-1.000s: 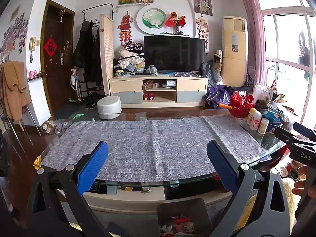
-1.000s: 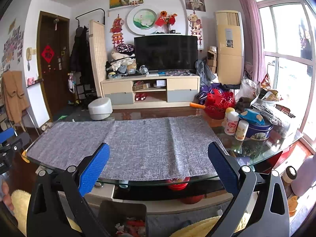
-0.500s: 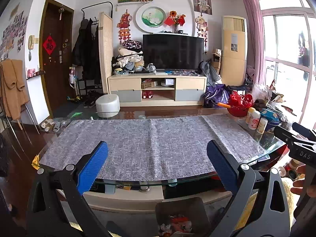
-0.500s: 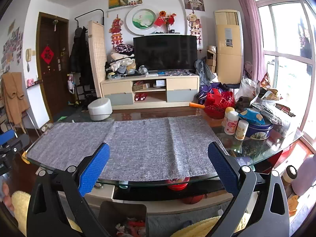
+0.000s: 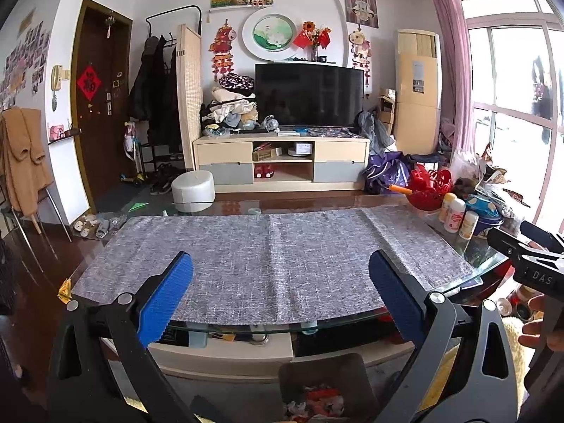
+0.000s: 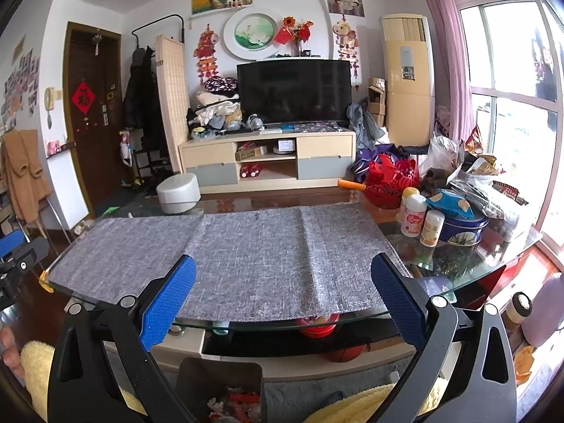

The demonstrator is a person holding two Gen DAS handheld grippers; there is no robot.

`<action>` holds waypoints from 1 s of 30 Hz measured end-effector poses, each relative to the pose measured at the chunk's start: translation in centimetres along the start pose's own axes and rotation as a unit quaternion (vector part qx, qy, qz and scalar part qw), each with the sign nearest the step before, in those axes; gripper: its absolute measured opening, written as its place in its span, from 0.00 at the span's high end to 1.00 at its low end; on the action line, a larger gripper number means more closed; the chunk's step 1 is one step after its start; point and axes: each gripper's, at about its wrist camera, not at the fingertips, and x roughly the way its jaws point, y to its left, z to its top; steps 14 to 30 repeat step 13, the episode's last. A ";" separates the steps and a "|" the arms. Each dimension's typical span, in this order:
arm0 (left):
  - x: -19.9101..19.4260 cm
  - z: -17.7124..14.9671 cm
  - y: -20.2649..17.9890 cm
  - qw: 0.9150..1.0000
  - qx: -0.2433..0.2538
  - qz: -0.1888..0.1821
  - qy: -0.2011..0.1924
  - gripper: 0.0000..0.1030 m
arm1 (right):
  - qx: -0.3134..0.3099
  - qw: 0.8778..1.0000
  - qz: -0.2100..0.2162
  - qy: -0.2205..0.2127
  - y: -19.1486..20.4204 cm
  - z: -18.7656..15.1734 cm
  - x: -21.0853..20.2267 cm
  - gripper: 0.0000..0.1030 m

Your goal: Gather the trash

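left hand-held gripper [image 5: 281,296] wide, empty | right hand-held gripper [image 6: 283,298] wide, empty | 1 trash bin [image 5: 322,377] | 1 grey mat [image 5: 268,257] | 3 bottles [image 6: 419,218]

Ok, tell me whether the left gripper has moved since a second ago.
Yes, slightly: left gripper shifted left and tilted up; the TV sits further right and lower.

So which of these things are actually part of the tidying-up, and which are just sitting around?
Part of the job:
- left tool, open and empty
- right tool, open and empty
- bin on the floor, scraps inside
- grey mat, nothing on it

Just lying about:
- bottles
- blue tin
- red basket
- television
- white stool
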 end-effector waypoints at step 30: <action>0.3 0.0 0.0 1.000 -0.003 0.000 0.008 0.09 | 0.000 1.000 -0.001 0.001 0.0 0.0 0.0 0.03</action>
